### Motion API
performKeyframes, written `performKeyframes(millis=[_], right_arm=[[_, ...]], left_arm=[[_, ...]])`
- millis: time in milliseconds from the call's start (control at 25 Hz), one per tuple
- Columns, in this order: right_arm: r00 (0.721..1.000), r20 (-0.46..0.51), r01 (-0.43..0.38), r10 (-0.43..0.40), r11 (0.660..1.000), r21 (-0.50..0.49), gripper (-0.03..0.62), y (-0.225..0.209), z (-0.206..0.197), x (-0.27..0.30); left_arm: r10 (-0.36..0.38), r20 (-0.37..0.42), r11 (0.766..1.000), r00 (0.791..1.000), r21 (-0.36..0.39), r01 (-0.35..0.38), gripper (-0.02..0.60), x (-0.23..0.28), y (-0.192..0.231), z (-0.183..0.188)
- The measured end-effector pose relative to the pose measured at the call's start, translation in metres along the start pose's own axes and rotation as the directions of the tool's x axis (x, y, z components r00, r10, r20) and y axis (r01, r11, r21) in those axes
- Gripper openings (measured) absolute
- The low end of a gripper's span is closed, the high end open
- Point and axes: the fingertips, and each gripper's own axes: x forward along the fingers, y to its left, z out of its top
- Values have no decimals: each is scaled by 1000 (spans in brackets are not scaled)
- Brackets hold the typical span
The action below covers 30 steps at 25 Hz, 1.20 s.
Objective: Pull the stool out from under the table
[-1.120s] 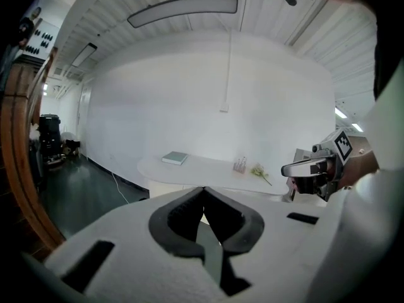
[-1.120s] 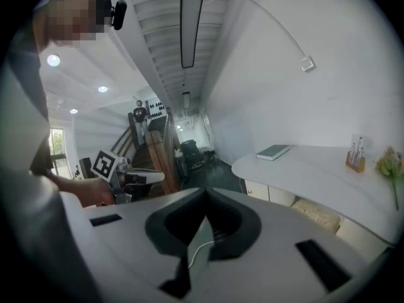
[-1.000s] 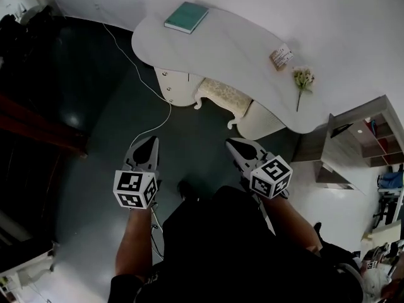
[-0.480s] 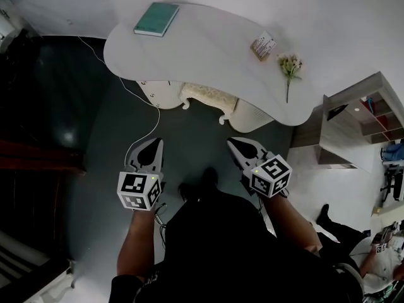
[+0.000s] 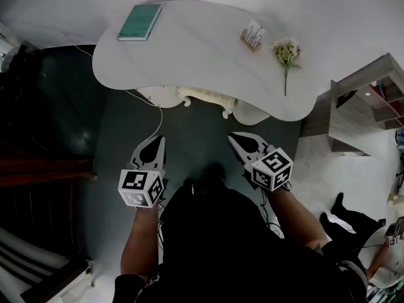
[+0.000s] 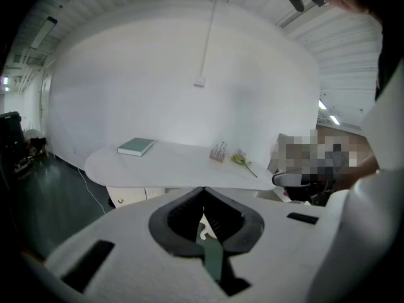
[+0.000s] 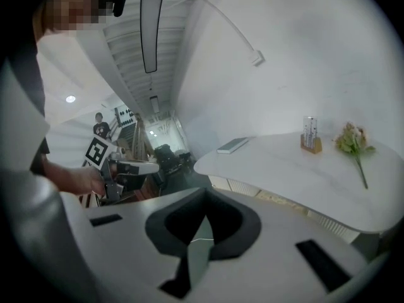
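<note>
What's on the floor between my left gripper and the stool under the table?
In the head view, only dark floor lies between the left gripper and the stool, with a thin white cable trailing across it.

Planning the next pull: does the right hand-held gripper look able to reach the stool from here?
Probably yes: bare floor lies between the right hand-held gripper and the stool, whose front edge shows below the table. Its jaws are shut, though.
</note>
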Motion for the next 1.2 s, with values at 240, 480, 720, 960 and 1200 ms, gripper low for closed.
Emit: performKeyframes(millis=[240, 480, 720, 960, 1200], right_arm=[[999, -2, 38, -38, 998, 48, 6, -14, -14, -3], [995, -19, 98, -97, 993, 60, 31, -7, -20, 16], [980, -8, 197, -198, 974, 110, 41, 15, -14, 58], [954, -21, 300, -300, 946, 125, 62, 41, -20, 102], [931, -35, 364, -363, 920, 147, 81, 44, -40, 115]], left_arm=[[-41, -41, 999, 998, 11, 41, 9, 19, -8, -9], [-103, -45, 994, 994, 32, 104, 9, 31, 15, -11], [-193, -59, 979, 979, 55, 197, 9, 40, 63, -19], [-280, -105, 952, 954, 95, 290, 9, 47, 114, -32], [-314, -149, 936, 938, 115, 332, 9, 65, 133, -51]])
